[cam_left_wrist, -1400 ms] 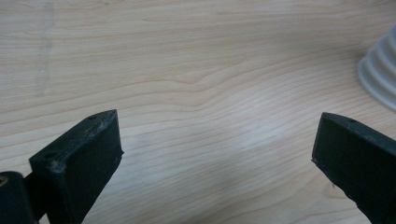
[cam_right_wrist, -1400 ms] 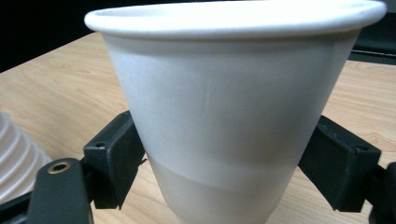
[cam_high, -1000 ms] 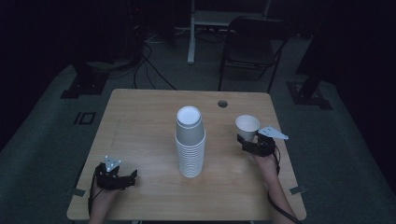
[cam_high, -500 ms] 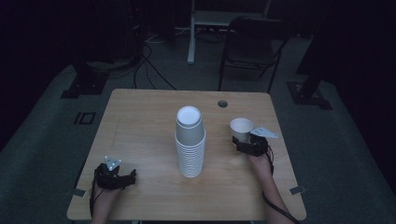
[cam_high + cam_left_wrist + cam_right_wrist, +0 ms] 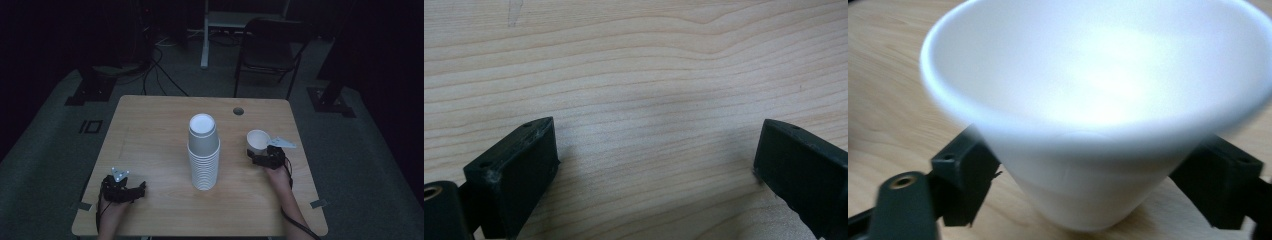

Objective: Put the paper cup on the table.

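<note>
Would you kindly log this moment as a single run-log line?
right gripper: shut on single white cup, upright | left gripper: open, empty, over table | cup stack: centre, untouched

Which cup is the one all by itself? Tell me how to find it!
Look at the wooden table and find the tall stack of white cups in its middle. Go to the stack's right, near the table's right edge, where the right gripper has its black jaws around a single white cup. Its mouth faces up, and it is one cup alone, not a tower.
</note>
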A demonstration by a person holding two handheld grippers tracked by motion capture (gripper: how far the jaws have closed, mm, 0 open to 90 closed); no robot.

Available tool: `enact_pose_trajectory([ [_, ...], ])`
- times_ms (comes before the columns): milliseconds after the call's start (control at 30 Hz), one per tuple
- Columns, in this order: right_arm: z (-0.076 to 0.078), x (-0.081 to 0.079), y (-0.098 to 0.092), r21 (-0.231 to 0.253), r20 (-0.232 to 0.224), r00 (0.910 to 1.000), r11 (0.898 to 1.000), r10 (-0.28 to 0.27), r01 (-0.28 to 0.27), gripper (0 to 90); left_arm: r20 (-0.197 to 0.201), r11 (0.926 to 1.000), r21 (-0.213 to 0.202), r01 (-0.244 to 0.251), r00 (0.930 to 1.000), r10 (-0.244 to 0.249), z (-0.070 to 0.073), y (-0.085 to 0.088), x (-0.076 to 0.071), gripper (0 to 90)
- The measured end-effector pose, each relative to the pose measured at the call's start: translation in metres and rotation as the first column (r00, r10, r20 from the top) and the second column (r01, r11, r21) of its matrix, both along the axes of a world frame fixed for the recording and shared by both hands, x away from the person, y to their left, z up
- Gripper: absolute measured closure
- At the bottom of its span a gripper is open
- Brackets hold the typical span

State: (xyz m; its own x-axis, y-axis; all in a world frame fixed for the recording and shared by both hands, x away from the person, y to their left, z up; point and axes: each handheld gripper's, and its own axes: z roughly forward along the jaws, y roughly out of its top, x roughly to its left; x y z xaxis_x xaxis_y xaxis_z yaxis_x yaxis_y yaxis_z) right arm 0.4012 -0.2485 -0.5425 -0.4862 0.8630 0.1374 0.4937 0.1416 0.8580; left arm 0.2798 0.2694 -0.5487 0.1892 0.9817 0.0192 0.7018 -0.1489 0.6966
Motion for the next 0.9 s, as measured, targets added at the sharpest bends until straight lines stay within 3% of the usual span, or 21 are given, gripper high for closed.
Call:
enact_pose_trajectory([
  [233,0.001,-0.004,-0.009,0.068,0.009,1.0000,0.998,-0.002,0.001,10.2,-0.004,1.0000,-0.005,-0.002,1.0000,0.002,0.000,0.000,0.000,4.2],
  [300,0.001,-0.009,-0.010,0.041,0.033,0.9994,0.999,0.003,-0.005,9.8,-0.004,1.0000,-0.005,-0.002,1.0000,0.002,0.000,0.000,0.000,4.1],
  [433,0.000,-0.016,-0.012,-0.008,0.036,0.9989,1.000,0.030,-0.030,9.7,-0.004,1.0000,-0.005,-0.002,1.0000,0.002,0.000,0.000,0.000,4.0],
  [567,0.000,-0.023,-0.019,0.014,0.023,0.9987,0.999,0.045,-0.045,9.7,-0.003,1.0000,-0.004,-0.003,1.0000,0.003,0.000,0.000,0.000,4.0],
  [900,-0.001,-0.043,-0.036,-0.018,-0.002,0.9989,0.999,0.048,-0.048,9.8,-0.004,1.0000,-0.005,-0.004,1.0000,0.004,0.000,0.000,0.000,4.0],
])
